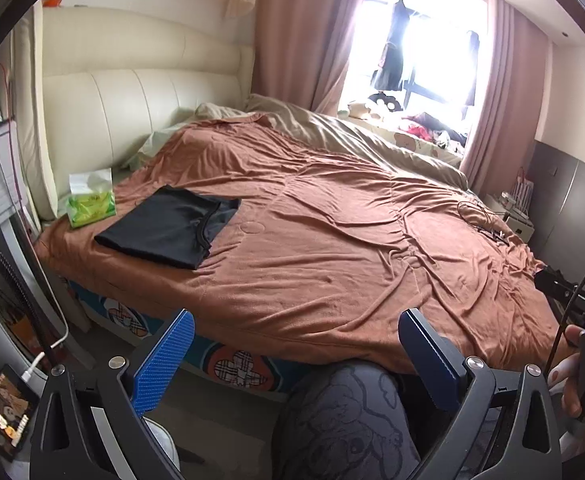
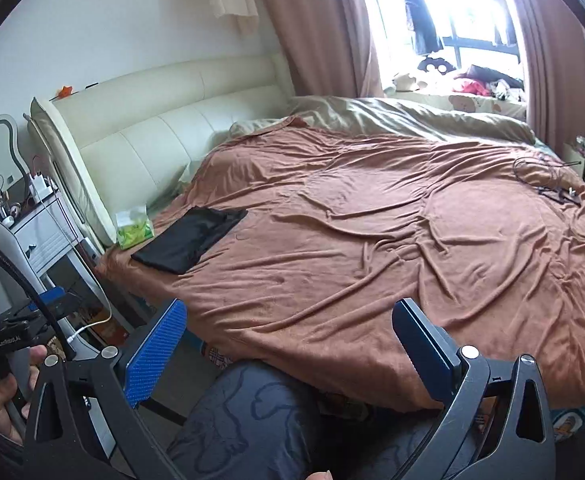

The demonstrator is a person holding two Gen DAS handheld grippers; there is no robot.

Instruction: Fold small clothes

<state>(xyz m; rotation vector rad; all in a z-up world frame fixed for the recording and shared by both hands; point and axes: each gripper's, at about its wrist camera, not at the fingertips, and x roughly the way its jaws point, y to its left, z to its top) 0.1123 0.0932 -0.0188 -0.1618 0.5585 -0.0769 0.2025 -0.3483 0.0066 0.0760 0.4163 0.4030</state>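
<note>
Beside the bed's (image 1: 332, 240) near edge, both tongs (image 1: 292, 356) (image 2: 292, 344) hover tilted downward, spread wide, gripping nothing.

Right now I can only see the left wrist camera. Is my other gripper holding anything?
Observer: No. The right gripper is open, and there is nothing between its blue pads.
Operator: Can you see who is holding my gripper?
Observer: I can see part of them. In the right wrist view, a left hand grips the handle of the left gripper at the picture's left edge.
Operator: Is anything by the bed that I'm missing?
Observer: Yes. What looks like a mirror with a wavy frame stands behind the bedside drawers.
</note>
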